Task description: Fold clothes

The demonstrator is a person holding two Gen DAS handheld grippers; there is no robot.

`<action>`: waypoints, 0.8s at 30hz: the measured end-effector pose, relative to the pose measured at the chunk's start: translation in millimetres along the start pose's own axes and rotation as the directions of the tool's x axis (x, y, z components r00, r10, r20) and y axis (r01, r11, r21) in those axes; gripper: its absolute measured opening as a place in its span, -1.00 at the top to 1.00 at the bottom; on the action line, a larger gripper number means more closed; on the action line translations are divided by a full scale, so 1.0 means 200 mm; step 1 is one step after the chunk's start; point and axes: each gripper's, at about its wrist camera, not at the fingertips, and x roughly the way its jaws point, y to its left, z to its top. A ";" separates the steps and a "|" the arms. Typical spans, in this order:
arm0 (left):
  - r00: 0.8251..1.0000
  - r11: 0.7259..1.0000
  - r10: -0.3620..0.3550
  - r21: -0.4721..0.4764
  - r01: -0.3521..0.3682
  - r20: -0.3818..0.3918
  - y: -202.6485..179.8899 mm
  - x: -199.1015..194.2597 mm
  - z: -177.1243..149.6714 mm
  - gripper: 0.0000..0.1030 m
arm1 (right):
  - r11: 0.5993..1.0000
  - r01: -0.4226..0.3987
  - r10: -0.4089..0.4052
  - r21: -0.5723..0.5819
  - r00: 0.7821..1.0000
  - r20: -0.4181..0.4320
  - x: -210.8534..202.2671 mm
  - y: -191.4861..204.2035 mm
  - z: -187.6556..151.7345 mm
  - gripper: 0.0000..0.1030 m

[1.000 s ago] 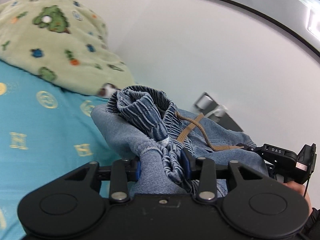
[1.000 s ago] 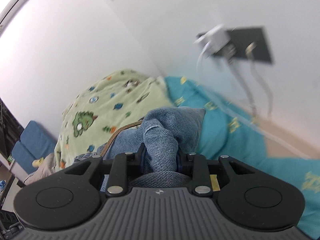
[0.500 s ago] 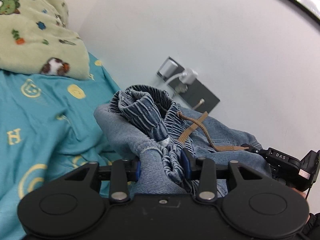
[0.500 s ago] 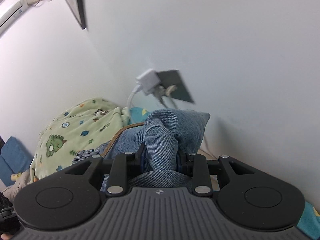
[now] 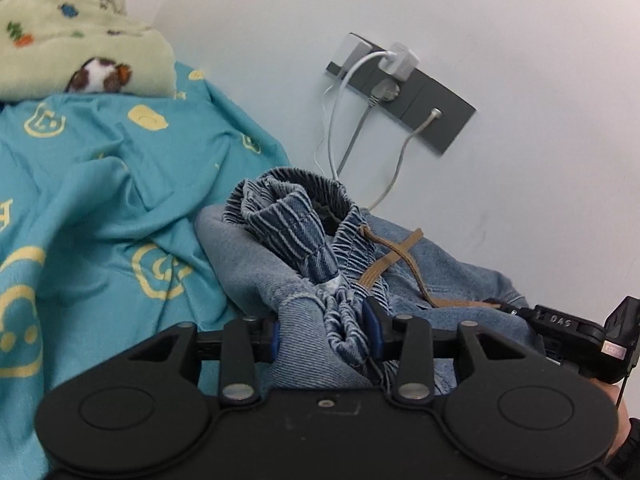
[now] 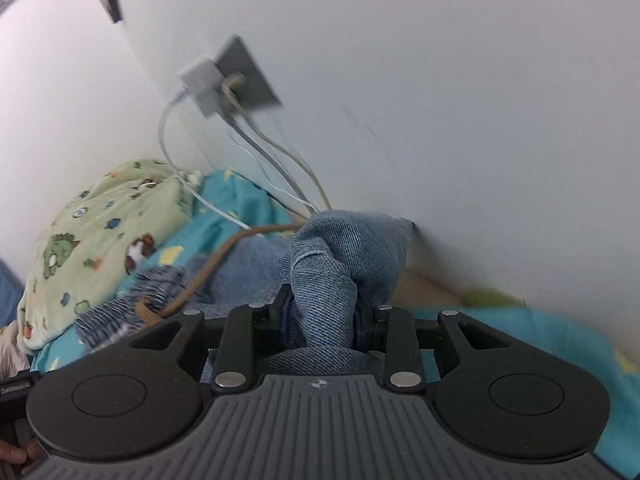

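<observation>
Both grippers' fingers (image 5: 372, 330) clenched on jeans (image 5: 448, 264) — waistband wallward, length stretched between them.

Soft even light — right-view blur

Teal bedsheet (image 5: 100, 200), green dinosaur blanket (image 5: 68, 40), grey wall socket panel (image 5: 424, 92) with white cables (image 5: 340, 96).

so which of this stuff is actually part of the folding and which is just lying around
In the job:
- denim garment, with its tan drawstring
- left gripper
- right gripper

Lying about:
- green dinosaur blanket
- teal bedsheet
- wall socket
- charger cables
</observation>
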 end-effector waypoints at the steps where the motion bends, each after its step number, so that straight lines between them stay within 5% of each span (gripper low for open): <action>1: 1.000 1.000 -0.003 -0.001 0.003 0.004 0.01 0.00 -0.01 0.27 | 1.000 0.005 -0.005 0.001 1.000 -0.003 0.01 -0.01 -0.02 0.41; 15: 1.000 1.000 -0.010 -0.009 0.010 -0.007 0.03 0.00 -0.03 0.11 | 0.998 0.050 -0.050 0.036 0.999 -0.018 0.06 -0.04 -0.07 0.22; 21: 0.996 0.995 0.086 0.048 -0.085 -0.009 -0.01 -0.08 -0.01 -0.56 | 0.987 0.116 -0.117 0.115 0.993 0.000 -0.01 -0.04 -0.03 -0.28; 24: 0.990 0.987 0.134 0.084 -0.137 0.042 -0.04 -0.17 0.01 -0.82 | 0.983 0.164 -0.167 0.083 0.986 0.023 -0.07 -0.01 -0.01 -0.31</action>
